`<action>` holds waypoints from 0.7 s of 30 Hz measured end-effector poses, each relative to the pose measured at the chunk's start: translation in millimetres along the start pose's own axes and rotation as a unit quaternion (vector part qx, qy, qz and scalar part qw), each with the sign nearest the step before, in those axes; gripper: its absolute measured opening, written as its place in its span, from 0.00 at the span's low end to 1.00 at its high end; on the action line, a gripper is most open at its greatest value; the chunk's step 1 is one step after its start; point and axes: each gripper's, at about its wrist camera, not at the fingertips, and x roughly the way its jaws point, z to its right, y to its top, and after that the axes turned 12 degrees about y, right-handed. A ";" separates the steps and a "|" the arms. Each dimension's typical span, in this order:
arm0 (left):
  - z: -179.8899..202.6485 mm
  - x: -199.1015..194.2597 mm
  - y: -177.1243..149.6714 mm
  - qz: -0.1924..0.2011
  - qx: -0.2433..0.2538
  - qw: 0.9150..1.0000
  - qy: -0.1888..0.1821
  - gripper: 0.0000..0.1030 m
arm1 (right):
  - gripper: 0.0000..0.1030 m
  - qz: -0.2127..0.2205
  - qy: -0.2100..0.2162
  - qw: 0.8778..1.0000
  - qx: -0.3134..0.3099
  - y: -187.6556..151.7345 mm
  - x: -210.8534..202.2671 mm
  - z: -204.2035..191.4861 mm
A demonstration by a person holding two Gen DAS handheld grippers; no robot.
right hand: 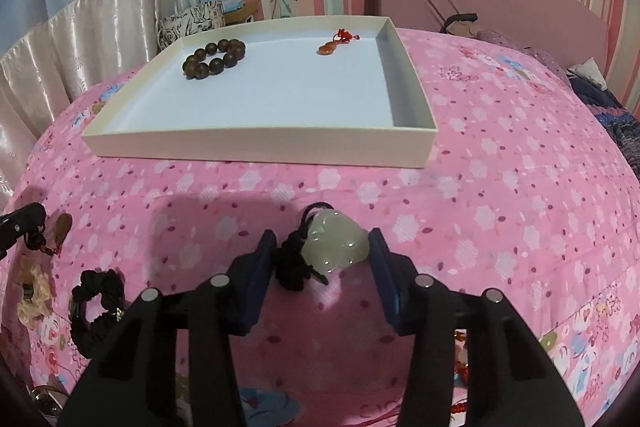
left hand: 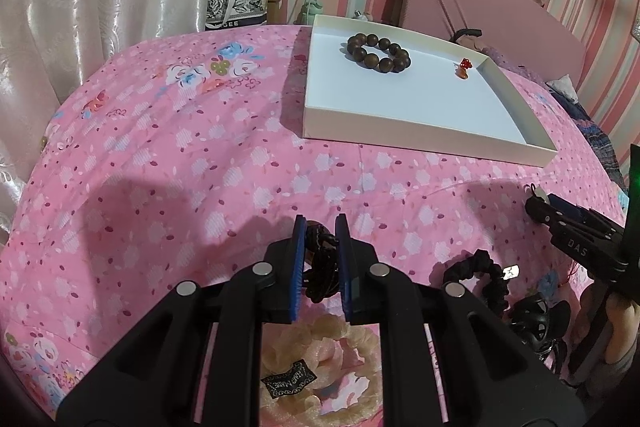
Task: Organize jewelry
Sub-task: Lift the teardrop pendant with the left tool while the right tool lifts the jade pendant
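Observation:
A shallow white tray (left hand: 420, 133) (right hand: 256, 147) lies on the pink floral bedspread. In it are a dark wooden bead bracelet (left hand: 378, 51) (right hand: 214, 59) and a small orange pendant with a red knot (left hand: 464, 67) (right hand: 336, 43). My left gripper (left hand: 321, 227) is shut on a black corded pendant (left hand: 320, 267). My right gripper (right hand: 322, 241) is open around a pale green jade pendant (right hand: 336, 245) with a black cord (right hand: 292, 263), lying on the bedspread; the right pad touches or nearly touches the stone.
A black scrunchie (left hand: 480, 279) (right hand: 98, 297), a cream scrunchie (left hand: 320, 359) (right hand: 34, 291) and a black hair clip (left hand: 538, 319) lie near the front. A pink headboard (left hand: 500, 7) stands behind. Curtains hang at the left.

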 end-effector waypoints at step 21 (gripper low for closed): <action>2.7 -27.4 31.4 0.025 0.010 1.000 -0.003 0.12 | 0.45 0.007 -0.001 1.000 -0.008 20.3 -22.8 -6.9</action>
